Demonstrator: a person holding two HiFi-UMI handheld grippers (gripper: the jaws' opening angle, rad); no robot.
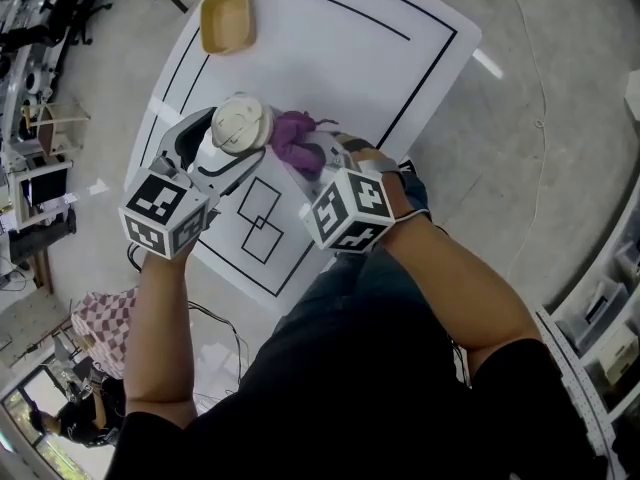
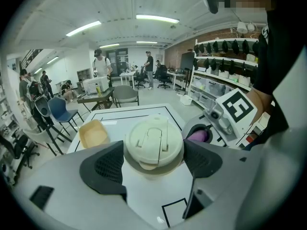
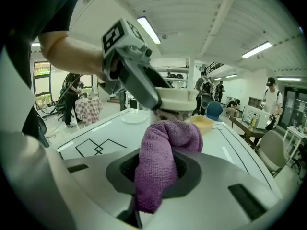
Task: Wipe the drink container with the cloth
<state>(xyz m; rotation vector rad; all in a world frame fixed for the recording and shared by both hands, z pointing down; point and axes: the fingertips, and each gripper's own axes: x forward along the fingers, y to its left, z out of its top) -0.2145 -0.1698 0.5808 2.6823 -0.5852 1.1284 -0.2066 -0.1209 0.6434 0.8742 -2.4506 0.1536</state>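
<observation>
the left hand-held gripper [image 2: 153, 166] is closed on the drink container [image 2: 153, 145], a cream cup with a flip-tab lid. in the left gripper view its two dark pads press against the cup's sides just below the lid rim. the cup is held over the near part of the white desk [image 1: 330, 58], above the black outline figures printed there. no view shows whether its base touches the surface.

the right hand-held gripper [image 3: 156, 176] is clamped on the cloth [image 3: 160, 152], a purple terry piece. in the right gripper view the cloth rises out from between the jaws, folds over at the top and meets the cup's side directly under the lid. from the head view the cloth is a bunched purple mass touching the right side of the cup, between the two hand-held grippers, which sit close together.

each one carries a cube with black-and-white square markers, the left cube [image 1: 165, 211] and the right cube [image 1: 350, 208] both lying on the person's side of the cup. bare forearms run back from them to a black shirt.

a shallow yellow dish [image 1: 225, 18] sits at the far left of the desk, well apart from the cup. black border lines run round the desk top. other people, chairs and shelving stand in the room behind.
</observation>
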